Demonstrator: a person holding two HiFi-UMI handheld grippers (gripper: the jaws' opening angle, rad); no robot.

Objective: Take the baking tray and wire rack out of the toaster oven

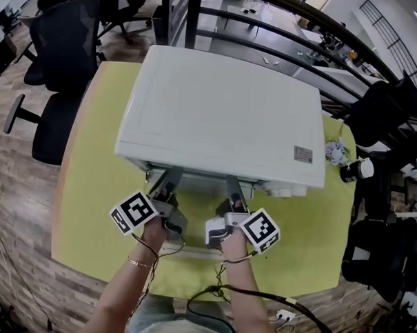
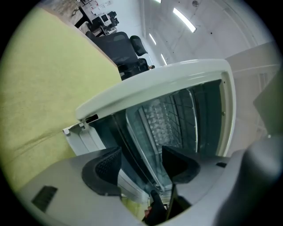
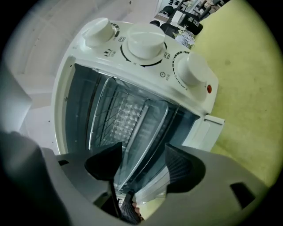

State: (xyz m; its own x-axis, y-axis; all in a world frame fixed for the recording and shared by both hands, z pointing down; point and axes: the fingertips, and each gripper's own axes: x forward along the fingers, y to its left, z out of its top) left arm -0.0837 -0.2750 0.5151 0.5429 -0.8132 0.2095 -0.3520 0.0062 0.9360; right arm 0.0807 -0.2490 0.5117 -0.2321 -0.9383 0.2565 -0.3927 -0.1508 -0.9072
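Observation:
A white toaster oven [image 1: 224, 115] stands on the yellow-green table [image 1: 91, 178] with its front open toward me. Inside it, the shiny embossed baking tray [image 3: 128, 114] [image 2: 161, 119] lies by the wire rack [image 3: 104, 103] [image 2: 181, 108]. My left gripper [image 1: 168, 185] [image 2: 141, 170] is at the left of the opening, jaws open, with the tray's edge showing ahead between its dark pads [image 2: 106, 167]. At the right of the opening, my right gripper [image 1: 233, 191] [image 3: 143, 165] is open as well, pointing at the same tray edge. Neither pad pair presses on anything.
Three white knobs [image 3: 146, 42] run along the oven's control side. Small items [image 1: 337, 151] lie at the table's right edge. Black office chairs [image 1: 63, 25] stand to the left on the wood floor. A black cable [image 1: 258, 296] trails by my right arm.

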